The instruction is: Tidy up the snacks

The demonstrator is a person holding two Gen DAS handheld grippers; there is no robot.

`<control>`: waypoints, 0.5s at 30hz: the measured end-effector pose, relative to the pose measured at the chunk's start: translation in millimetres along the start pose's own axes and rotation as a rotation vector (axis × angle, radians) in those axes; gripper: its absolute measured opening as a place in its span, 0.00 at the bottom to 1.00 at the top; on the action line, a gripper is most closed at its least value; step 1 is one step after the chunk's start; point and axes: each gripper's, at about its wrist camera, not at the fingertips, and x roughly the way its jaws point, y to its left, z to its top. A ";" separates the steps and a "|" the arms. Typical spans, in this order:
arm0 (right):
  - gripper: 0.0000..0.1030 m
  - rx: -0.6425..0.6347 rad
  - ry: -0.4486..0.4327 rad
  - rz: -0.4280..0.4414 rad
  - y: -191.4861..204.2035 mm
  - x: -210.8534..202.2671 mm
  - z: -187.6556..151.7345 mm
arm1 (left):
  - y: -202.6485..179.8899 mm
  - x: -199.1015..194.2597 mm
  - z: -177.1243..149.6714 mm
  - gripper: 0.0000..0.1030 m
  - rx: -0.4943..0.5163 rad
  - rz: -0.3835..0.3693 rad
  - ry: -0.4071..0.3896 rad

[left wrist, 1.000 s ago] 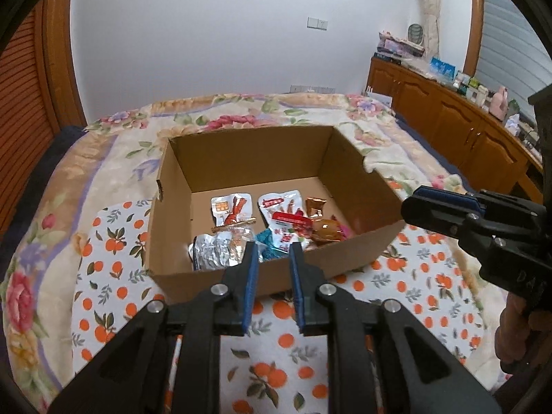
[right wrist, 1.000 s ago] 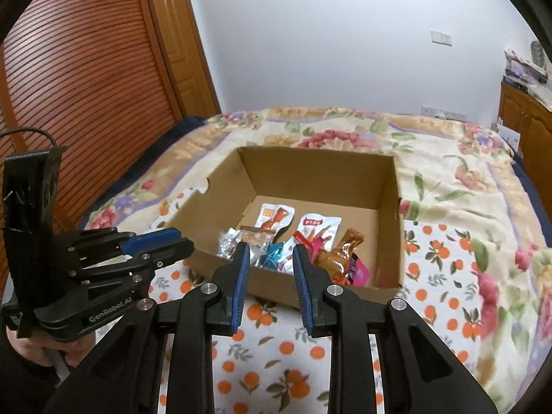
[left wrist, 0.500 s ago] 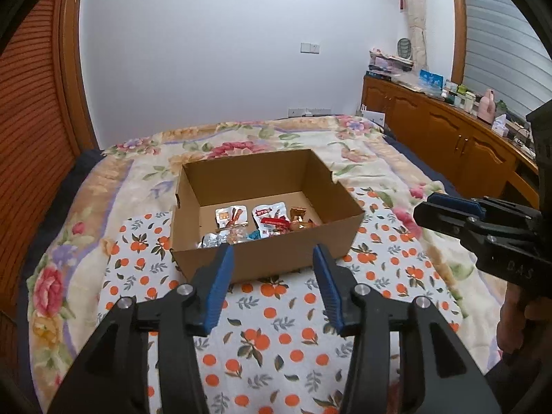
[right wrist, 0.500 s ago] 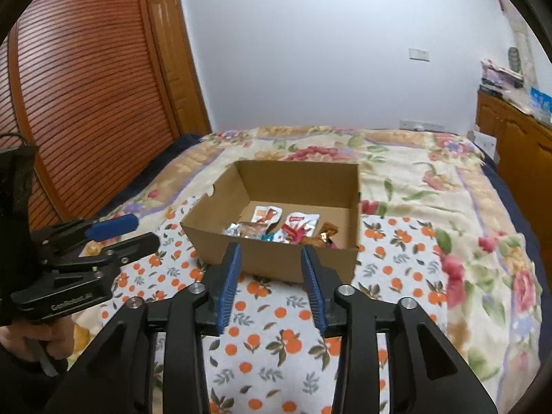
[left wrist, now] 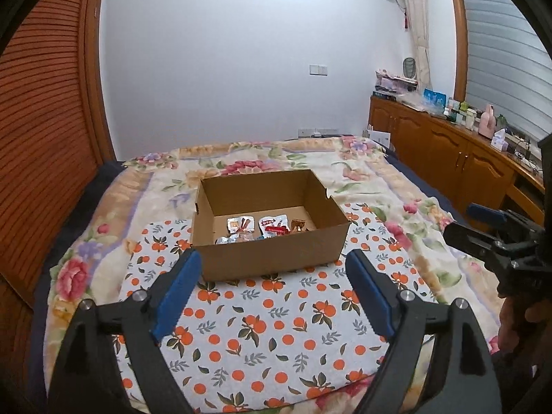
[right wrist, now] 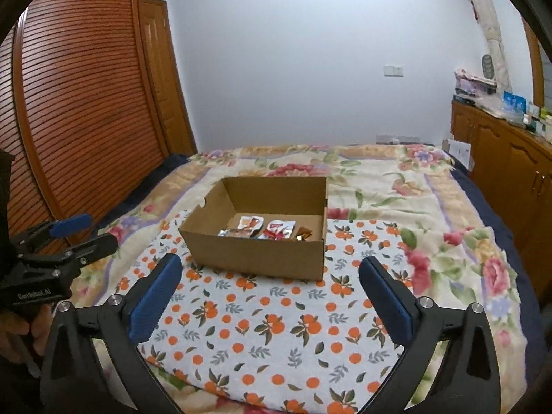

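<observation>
Left gripper (left wrist: 274,272): jaws spread wide and opening, nothing between the blue pads, just the orange-print cloth (left wrist: 262,327) below. Right gripper (right wrist: 270,274): same, jaws spread and opening, empty.

Cardboard box (left wrist: 272,257) sits mid-frame in both views, on the cloth's far edge, on the bed (left wrist: 362,179). Open top. Snacks (left wrist: 262,229) lie flat on the box floor toward its near wall: silver packet at left, white-and-red pouches in the middle, a brown wrapper at right. Labels too small to read.

Both grippers are well apart from the box, near the bottom of frame. Each shows in the other's view at the frame edge, held by a hand (right wrist: 24,331). Slatted wooden doors (right wrist: 79,103) upper left, cluttered wooden cabinets (left wrist: 448,151) right.
</observation>
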 end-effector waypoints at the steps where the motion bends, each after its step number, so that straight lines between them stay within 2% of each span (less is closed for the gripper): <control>1: 1.00 0.001 -0.001 -0.007 0.1 -3.2 -1.8 | -0.8 -3.1 -0.5 0.87 0.000 0.007 -0.004; 4: 1.00 0.000 0.004 -0.019 -0.1 -8.6 -6.4 | -2.9 -12.2 -4.2 0.99 0.010 0.011 -0.026; 7: 1.00 -0.001 -0.003 -0.037 0.5 -14.3 -11.6 | -5.2 -23.5 -9.8 1.00 0.021 0.038 -0.059; 15: 1.00 0.010 -0.005 -0.037 1.6 -21.4 -32.9 | -2.5 -33.1 -30.2 1.00 -0.007 0.082 -0.061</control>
